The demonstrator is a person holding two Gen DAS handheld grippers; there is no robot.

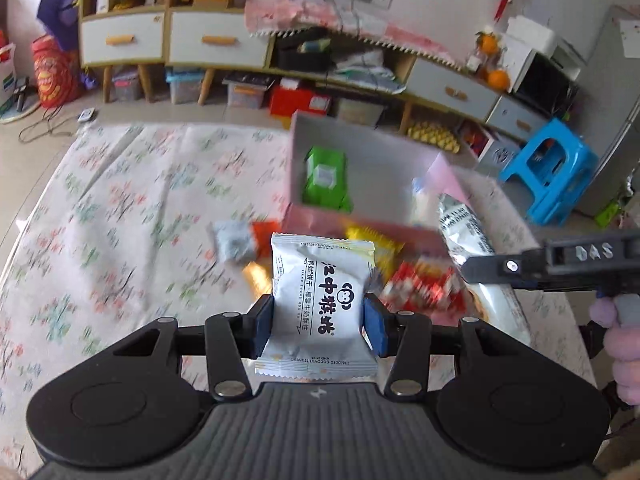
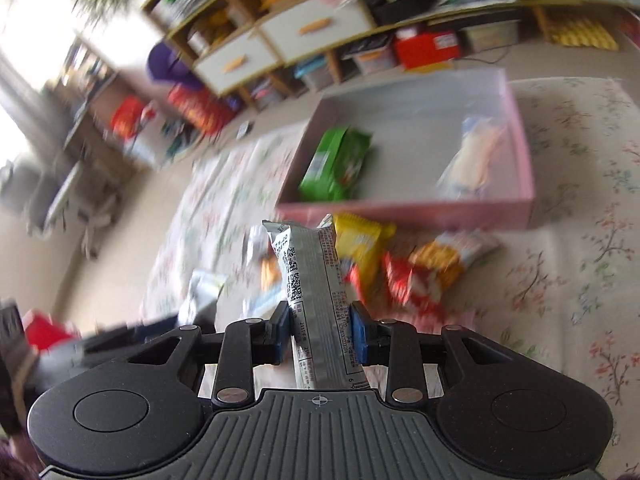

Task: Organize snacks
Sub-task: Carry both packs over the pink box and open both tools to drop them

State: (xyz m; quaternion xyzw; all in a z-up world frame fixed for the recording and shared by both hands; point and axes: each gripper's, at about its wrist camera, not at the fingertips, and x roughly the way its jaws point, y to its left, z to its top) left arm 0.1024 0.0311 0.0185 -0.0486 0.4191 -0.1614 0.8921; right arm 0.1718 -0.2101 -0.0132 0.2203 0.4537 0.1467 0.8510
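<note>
Nearest in the left wrist view, the left gripper [image 1: 318, 322] clamps a white square biscuit packet [image 1: 320, 300] between its blue pads [image 1: 375, 328], the packet standing upright with black printed characters facing the camera. In the right wrist view, the right gripper [image 2: 320, 334] pinches a long silver snack stick [image 2: 316, 292] at a narrow gap, its printed codes facing up. Just beyond both lies a loose pile of snacks [image 2: 404, 264] on the floral cloth [image 1: 120, 208]: yellow, red and orange packets, blurred, so their exact kinds are hard to tell. Right behind the pile sits the pink box [image 2: 516, 136], which holds a green packet [image 2: 336, 164] at its left and a pale packet [image 2: 472, 160] at its right. Farther off, a blue stool [image 1: 548, 172] stands to the right, and low cabinets [image 1: 216, 40] line the far wall.
</note>
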